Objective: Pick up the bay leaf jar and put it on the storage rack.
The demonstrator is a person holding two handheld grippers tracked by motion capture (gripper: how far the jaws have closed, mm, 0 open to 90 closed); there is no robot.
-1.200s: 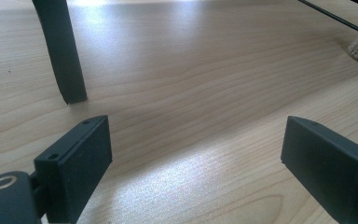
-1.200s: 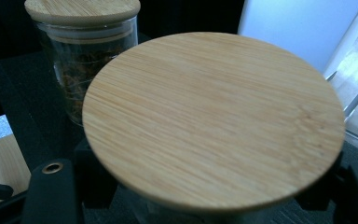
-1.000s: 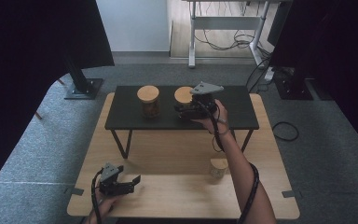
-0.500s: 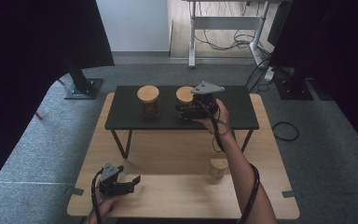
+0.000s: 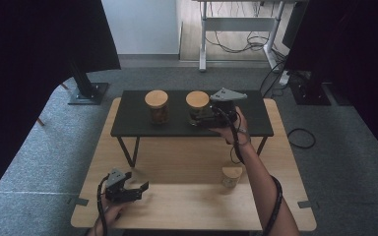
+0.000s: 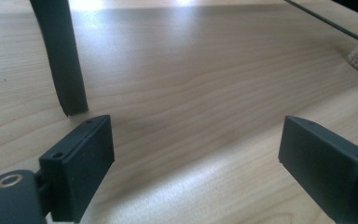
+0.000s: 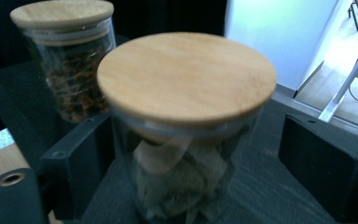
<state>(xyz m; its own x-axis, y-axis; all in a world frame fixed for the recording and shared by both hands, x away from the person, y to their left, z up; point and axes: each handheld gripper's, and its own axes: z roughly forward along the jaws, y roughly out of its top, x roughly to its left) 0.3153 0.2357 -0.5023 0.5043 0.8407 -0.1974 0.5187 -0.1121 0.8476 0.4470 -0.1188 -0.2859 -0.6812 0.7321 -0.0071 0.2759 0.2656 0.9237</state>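
My right gripper (image 5: 207, 117) is up on the black shelf (image 5: 133, 120), jaws spread wide around the jar of pale leaves (image 7: 186, 140); the jar sits between them, with a gap on the far side, and the near jaw looks just beside the glass (I cannot tell whether it touches). Its wooden lid (image 7: 186, 74) is on. Just beyond stands a second jar (image 7: 70, 60), dark bits inside, lid on, apart from mine. My left gripper (image 5: 137, 191) rests low near the front edge of the wooden table (image 5: 177, 206), jaws spread with nothing between them, bare wood ahead and a shelf leg (image 6: 63, 60) close by. A third small jar (image 5: 232, 177) stands on the table beside my right forearm
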